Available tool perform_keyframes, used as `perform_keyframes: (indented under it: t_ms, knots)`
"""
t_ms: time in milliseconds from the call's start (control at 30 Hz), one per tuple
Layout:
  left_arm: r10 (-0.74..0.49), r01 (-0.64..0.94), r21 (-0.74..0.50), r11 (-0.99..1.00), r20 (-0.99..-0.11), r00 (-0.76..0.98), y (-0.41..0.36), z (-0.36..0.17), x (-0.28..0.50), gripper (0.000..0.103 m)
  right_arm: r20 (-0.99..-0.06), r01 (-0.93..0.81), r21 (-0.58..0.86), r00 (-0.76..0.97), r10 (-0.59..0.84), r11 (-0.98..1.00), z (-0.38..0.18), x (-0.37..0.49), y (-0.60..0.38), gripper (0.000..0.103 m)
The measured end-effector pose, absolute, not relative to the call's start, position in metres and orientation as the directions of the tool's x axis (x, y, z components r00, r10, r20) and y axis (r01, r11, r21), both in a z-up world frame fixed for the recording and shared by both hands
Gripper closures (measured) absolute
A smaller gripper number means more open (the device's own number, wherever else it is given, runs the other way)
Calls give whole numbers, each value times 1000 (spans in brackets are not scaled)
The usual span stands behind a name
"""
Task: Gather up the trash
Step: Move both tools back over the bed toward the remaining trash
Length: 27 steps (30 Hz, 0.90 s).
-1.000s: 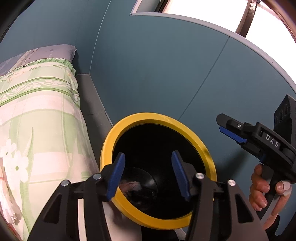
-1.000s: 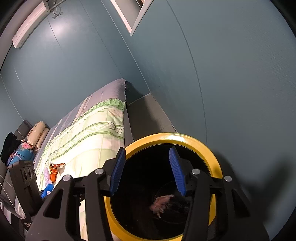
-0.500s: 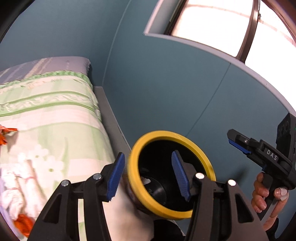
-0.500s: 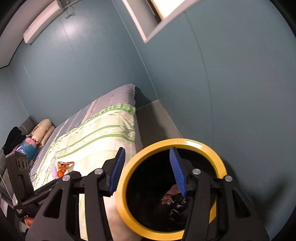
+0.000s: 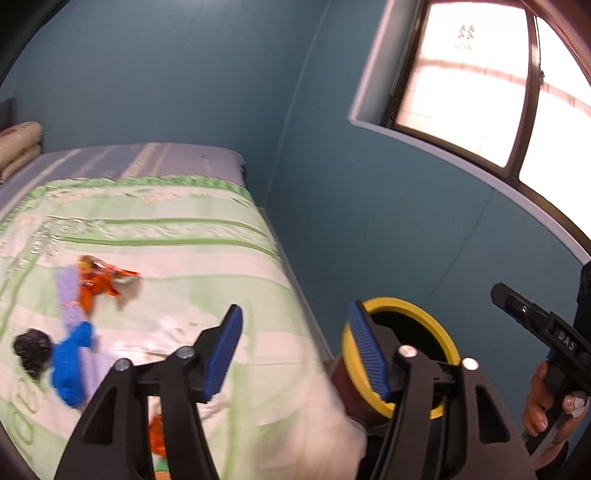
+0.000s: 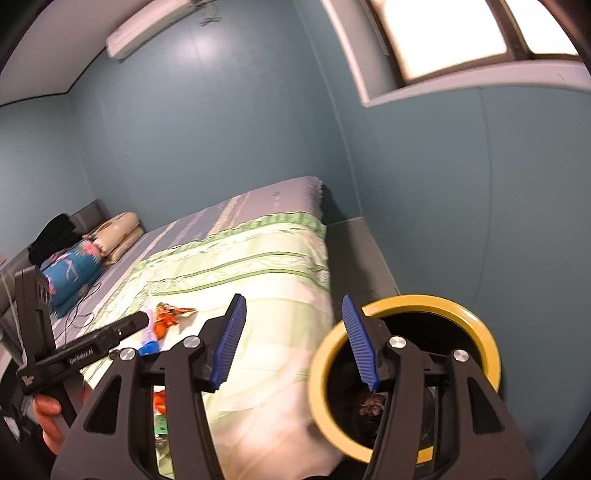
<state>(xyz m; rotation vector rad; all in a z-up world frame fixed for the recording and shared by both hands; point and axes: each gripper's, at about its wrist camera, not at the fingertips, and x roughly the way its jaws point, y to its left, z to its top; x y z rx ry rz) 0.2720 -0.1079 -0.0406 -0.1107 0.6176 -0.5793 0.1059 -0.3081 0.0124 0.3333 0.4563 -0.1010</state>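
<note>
**Both grippers empty above bed and bin**

The left gripper (image 5: 295, 349) has just been opening; its blue pads stand wide apart with nothing between them. The right gripper (image 6: 293, 341) has also just been opening and holds nothing.

From the left wrist, the yellow-rimmed bin (image 5: 424, 306) sits at four o'clock, beside the bed (image 5: 177, 236). Trash lies on the green quilt at nine o'clock: an orange wrapper (image 5: 98, 282), a lilac strip (image 5: 68, 288), a blue scrap (image 5: 72, 360) and a dark clump (image 5: 32, 347). Only this view shows the dark clump, and another orange scrap (image 5: 157, 435) behind the near finger.

The right wrist alone looks into the bin's black inside, where crumpled trash (image 6: 373, 400) lies at five o'clock. It alone shows the pillows (image 6: 92, 247) at nine o'clock and the air conditioner (image 6: 147, 27) at eleven.
</note>
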Motion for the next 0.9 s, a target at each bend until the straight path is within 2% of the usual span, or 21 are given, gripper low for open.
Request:
perform_keyframes:
  t_ms: [533,600,900]
  knots:
    - [-376,304,-225,926,-470,799,13,-4,254,35,-417,-22,255,899,131,967,37,122,-226,47]
    - [-355,282,-221,934,-471,808,25,-3,253,32,-418,-43,250,896,148,967,39,122,-216,47]
    - [-260,175,-212,961,-487,834,78,-13,249,28,-435,-136,237,870,230,962,32,128,-172,43]
